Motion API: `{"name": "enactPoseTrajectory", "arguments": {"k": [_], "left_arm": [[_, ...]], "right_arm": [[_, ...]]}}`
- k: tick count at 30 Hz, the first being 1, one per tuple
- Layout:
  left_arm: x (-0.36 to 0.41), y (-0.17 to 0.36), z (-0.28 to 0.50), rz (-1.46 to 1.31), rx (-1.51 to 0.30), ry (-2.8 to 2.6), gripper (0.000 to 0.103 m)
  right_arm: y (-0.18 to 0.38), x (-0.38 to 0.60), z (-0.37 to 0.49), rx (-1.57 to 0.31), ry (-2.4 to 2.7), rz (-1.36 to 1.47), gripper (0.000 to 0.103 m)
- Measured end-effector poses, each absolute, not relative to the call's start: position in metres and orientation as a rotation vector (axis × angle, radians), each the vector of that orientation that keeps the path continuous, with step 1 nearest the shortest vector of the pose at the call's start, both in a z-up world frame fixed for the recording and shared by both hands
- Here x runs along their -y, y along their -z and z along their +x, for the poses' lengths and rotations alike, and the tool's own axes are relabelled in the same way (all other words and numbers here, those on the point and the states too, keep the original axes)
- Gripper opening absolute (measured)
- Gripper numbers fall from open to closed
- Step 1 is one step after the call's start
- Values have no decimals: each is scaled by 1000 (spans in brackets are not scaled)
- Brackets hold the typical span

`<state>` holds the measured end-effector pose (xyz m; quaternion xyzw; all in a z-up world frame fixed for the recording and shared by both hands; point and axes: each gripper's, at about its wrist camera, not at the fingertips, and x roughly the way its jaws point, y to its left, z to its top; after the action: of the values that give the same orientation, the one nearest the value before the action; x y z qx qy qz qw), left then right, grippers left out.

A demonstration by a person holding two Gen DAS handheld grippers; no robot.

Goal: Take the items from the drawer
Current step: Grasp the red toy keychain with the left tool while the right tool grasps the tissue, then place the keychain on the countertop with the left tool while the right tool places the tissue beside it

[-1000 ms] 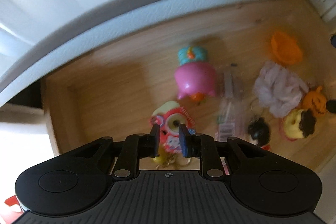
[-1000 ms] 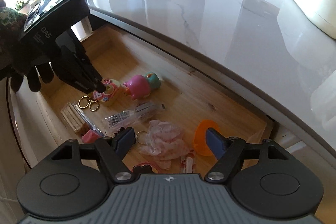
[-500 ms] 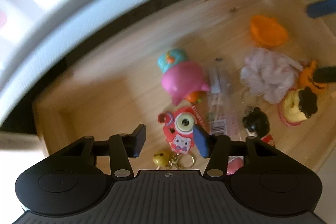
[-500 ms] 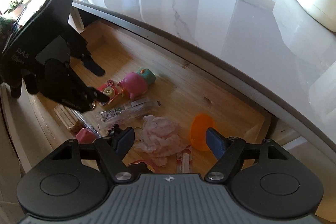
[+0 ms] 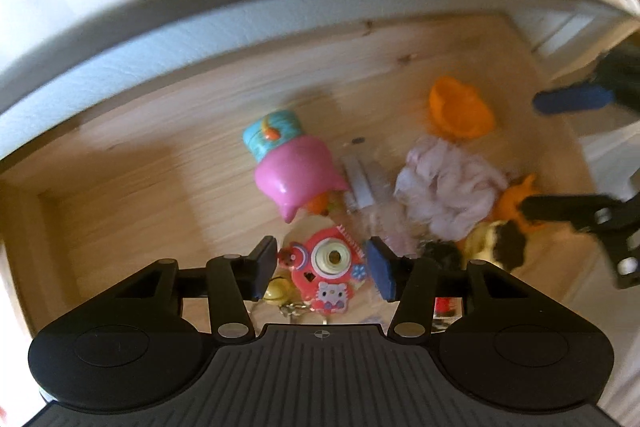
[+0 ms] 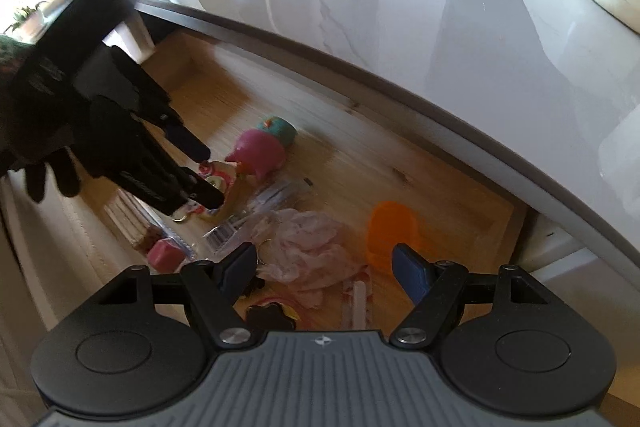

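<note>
Below, left gripper jaws spread around flat rubbery pink keychain; right gripper jaws wide, empty.

A red toy camera keychain is straddled, untouched, by the spread left hand-held gripper inside the wooden drawer.

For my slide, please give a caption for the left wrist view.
Open left gripper straddles a red toy camera keychain in the wooden drawer, beside a pink pig toy.
</note>
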<state>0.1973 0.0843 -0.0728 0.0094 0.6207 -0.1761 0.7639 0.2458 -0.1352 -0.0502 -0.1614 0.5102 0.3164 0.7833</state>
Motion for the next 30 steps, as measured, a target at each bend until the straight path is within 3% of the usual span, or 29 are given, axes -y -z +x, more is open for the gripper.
{"name": "enactPoseTrajectory", "arguments": {"k": [11,16,23,26,30], "left_arm": [[-51,107,205,50,-1431,311,60],[-39,110,205,106,-1459,340,44],[-60,66,186,86,-1345,382,42],[-73,52,175,51,-1276,385,42],[-84,33,167,55,-1222,379,42]], "right_arm": [[52,126,250,-1068,-689,-394,75],[52,125,244,-1048,-716,-445,75],[67,101,249,-1106,-753,-521,75],[84,87,257,-1157,-755,-557,68],[107,75,264,-1220,-738,-604,48]]}}
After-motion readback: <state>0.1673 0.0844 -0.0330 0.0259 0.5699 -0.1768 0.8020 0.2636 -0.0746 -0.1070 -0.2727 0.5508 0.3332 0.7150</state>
